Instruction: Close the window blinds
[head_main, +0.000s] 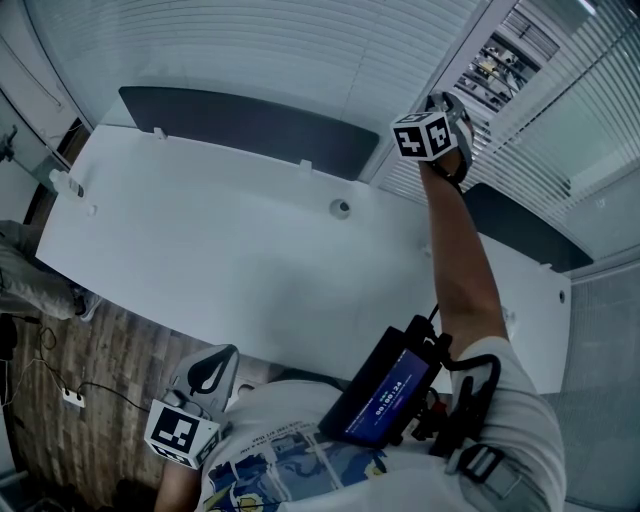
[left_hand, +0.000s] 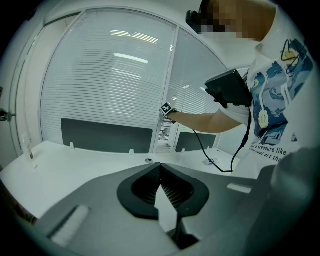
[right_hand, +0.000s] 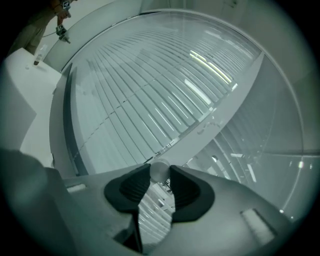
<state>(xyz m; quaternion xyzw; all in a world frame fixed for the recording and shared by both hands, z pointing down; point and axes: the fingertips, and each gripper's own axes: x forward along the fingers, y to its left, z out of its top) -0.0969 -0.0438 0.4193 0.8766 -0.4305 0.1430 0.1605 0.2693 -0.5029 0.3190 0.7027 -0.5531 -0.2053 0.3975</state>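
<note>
Clamped in the right gripper (right_hand: 160, 176): the tilt wand (right_hand: 159, 169), a smooth, pale, round rod pinched at the very tips of ribbed black jaws, close to the window blinds (right_hand: 150, 100), thin flat slats showing gaps. Could slip out on a twist: slick plastic, only tip contact. Low over the white table (head_main: 230, 230), left gripper (left_hand: 161, 172), jaws pressed together, empty.

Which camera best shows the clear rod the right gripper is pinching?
The right gripper view: the clear rod sits between the jaw tips. In the head view the right gripper hides it; the left gripper view is too distant.
</note>
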